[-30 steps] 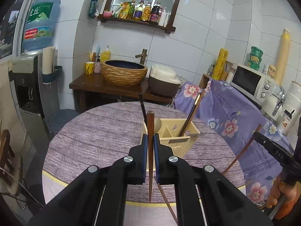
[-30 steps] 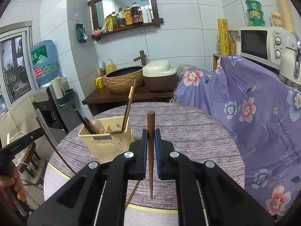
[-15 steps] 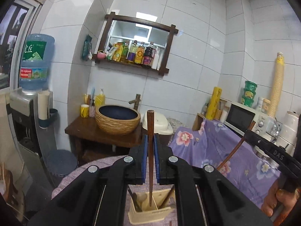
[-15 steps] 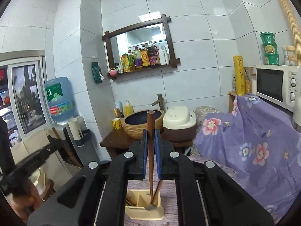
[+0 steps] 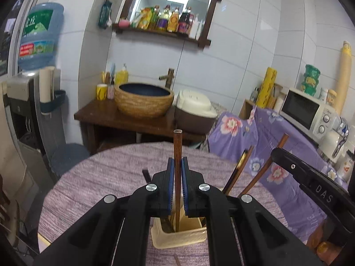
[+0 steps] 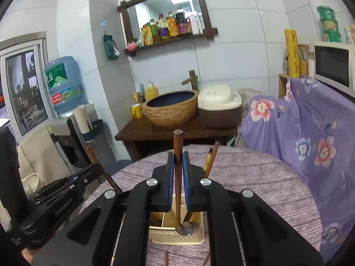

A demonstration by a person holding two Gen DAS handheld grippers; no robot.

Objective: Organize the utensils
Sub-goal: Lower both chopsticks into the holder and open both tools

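Each claw (image 5: 177, 166) (image 6: 178, 161) pinches an upright chopstick (image 5: 177, 146) above the holder (image 5: 177, 239).

two brown wooden chopsticks (image 5: 177, 155) (image 6: 177, 153) stand upright above a cream utensil holder (image 5: 179, 239) (image 6: 175, 235).

"DAS" is showing in pale letters on the black body of the right gripper (image 5: 319, 190), at the right edge of the left wrist view. "GenRobot.AI" is reading along the black body of the left gripper (image 6: 55, 201), lower left of the right wrist view. The water jug (image 5: 38, 36) at upper left is carrying a green label with large white characters and a red band below it, both too blurred to read. Bottle labels on the mirror shelf (image 5: 159, 32) and print on the purple floral cloth (image 6: 315, 119) are staying illegible.
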